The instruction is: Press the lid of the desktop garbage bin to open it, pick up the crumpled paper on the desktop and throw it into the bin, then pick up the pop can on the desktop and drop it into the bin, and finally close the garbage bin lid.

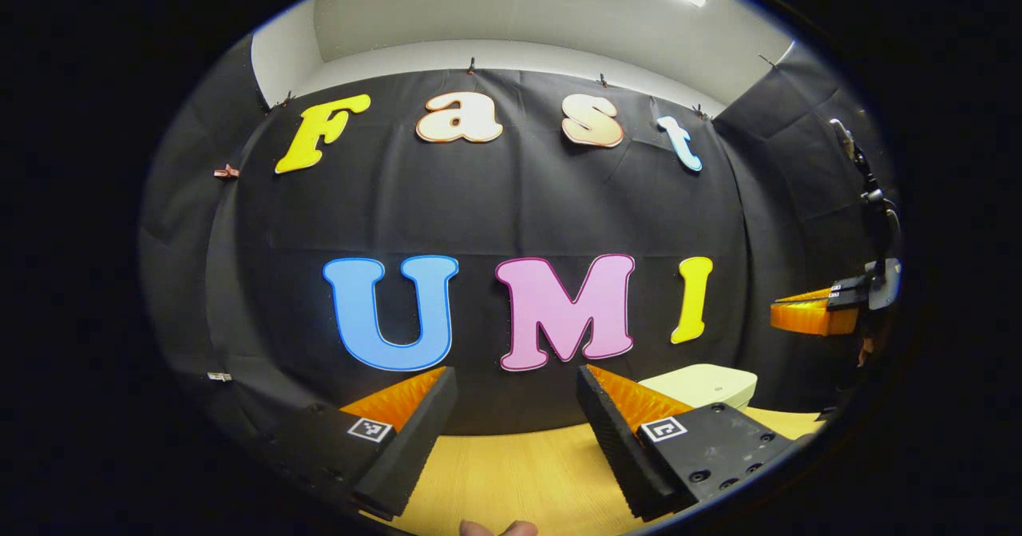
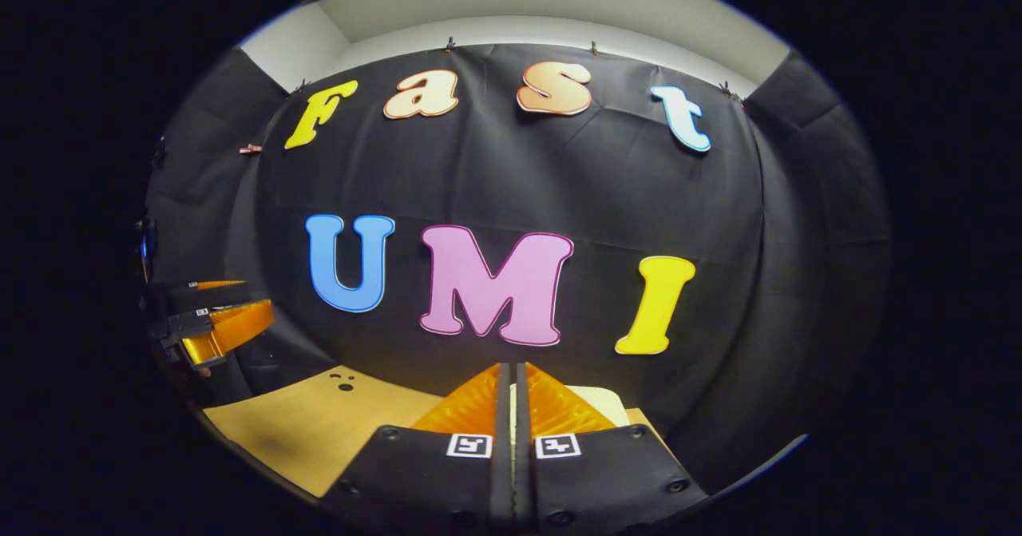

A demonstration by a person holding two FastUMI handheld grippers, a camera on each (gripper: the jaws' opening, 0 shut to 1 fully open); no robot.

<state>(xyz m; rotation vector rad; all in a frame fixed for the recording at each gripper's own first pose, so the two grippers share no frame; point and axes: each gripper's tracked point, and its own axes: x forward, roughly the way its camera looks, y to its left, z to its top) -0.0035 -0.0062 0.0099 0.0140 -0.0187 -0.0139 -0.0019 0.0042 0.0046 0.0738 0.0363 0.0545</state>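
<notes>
Left gripper [image 1: 517, 396] fingers apart, holding nothing. Right gripper [image 2: 511, 392] fingers together, empty. Bin [image 1: 703, 384] at 4 o'clock on bench [image 1: 519, 472], lid down. Risk: shut fingers slip off lid, lid stays closed. Paper, can unseen.

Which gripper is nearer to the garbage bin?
Right, probably. The right gripper, shut, has the garbage bin just behind its fingertips. The left gripper, open, sees the bin farther ahead, beyond its right finger.

hand-held gripper [image 2: 511, 376] closed, above table [image 2: 319, 424]
</notes>
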